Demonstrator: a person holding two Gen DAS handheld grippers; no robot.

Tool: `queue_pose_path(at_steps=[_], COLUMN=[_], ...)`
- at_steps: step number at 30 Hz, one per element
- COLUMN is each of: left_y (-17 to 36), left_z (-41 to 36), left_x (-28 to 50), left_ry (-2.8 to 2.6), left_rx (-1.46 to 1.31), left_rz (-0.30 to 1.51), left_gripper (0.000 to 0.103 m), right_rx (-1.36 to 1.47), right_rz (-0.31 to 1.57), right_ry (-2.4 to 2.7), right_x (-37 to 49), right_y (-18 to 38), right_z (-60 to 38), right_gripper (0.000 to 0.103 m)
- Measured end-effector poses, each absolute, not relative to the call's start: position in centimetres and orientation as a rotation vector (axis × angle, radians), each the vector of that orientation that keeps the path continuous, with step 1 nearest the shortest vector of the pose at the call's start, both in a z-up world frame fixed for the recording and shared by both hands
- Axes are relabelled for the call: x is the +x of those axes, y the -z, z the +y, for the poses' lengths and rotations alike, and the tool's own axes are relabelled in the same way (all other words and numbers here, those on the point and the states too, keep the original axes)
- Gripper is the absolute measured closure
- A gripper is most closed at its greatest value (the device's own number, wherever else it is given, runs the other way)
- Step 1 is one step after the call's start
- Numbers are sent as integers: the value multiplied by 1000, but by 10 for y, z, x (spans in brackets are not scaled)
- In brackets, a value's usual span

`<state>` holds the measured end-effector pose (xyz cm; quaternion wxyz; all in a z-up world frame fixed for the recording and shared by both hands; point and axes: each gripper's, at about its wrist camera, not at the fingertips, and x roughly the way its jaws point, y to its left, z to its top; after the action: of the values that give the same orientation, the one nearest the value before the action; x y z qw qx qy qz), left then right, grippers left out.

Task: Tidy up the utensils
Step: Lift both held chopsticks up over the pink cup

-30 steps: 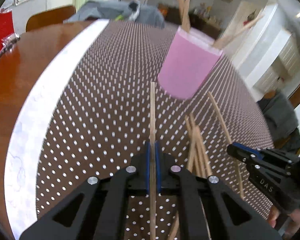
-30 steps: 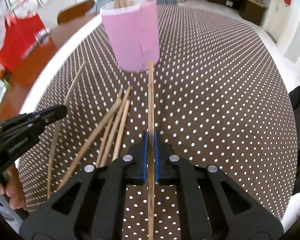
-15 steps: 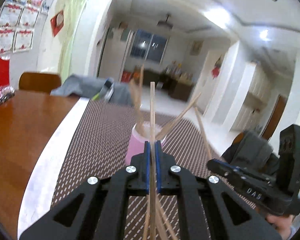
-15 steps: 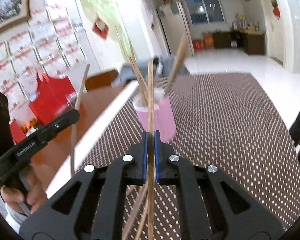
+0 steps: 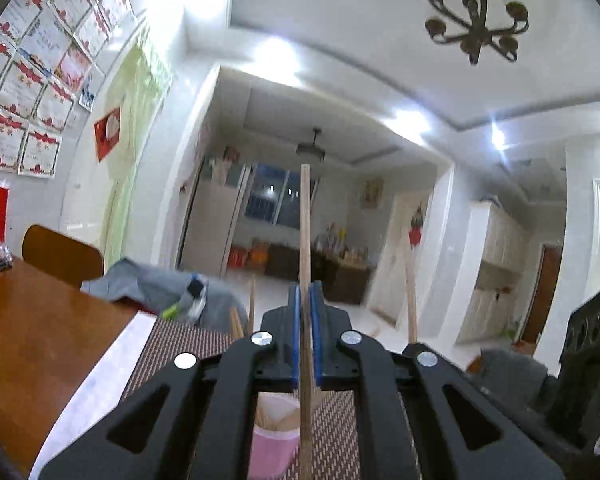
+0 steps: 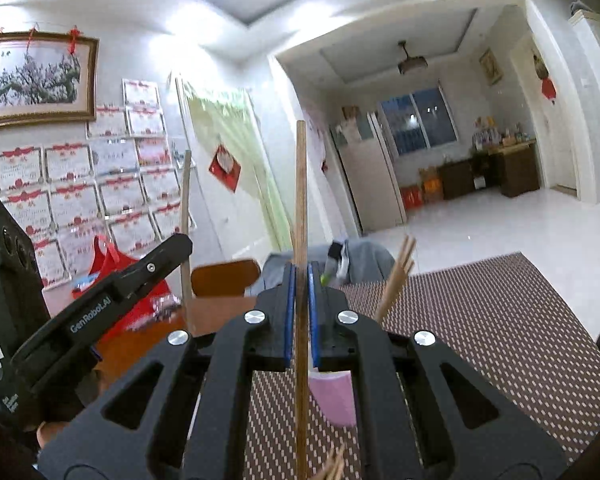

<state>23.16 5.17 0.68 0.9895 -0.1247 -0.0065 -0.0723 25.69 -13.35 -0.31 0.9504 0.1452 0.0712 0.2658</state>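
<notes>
Compared with a second ago, both grippers have tipped up from facing the dotted tablecloth to facing the far room, and the pink cup, once ahead of the fingers, now sits below them.

The left gripper (image 5: 305,304) is clamped narrowly on a pale chopstick (image 5: 305,232). The stick's long axis runs straight along the fingers; its blunt end points up and forward well past the fingertips, and its lower length passes back between them toward the camera. Beneath the left fingers (image 5: 294,320), the pink cup (image 5: 274,444) stands on the tablecloth (image 5: 180,340), with tips of other sticks (image 5: 252,300) showing just left of the fingers.

From the right wrist view, the left gripper (image 6: 172,248) appears off to the left side with its stick (image 6: 185,216) standing nearly upright.

The right gripper (image 6: 299,280) is pinched tight on a darker chopstick (image 6: 300,200), also lying along the fingers, its end pointing up and forward beyond the tips. The pink cup (image 6: 336,400) shows below and slightly right of the right fingers (image 6: 314,320), and sticks in it (image 6: 396,280) lean out to the right. Loose stick ends (image 6: 334,468) lie under the gripper near the bottom edge.
</notes>
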Motion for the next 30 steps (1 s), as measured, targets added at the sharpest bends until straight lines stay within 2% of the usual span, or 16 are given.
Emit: queue_pose_path(at_steps=[14,30], left_y=[8,41], left_z=[60,68], left_x=[300,347], left_ry=[108,25], left_rx=[-300,-315], left_rz=[-130,-97], left_gripper=[97,97], right_rx=[341,315], right_rz=[4,-43], right_ry=[-482,-464], right_x=[317,342], right_y=[16,30], right_z=[-121,-107], right_gripper=[97,97])
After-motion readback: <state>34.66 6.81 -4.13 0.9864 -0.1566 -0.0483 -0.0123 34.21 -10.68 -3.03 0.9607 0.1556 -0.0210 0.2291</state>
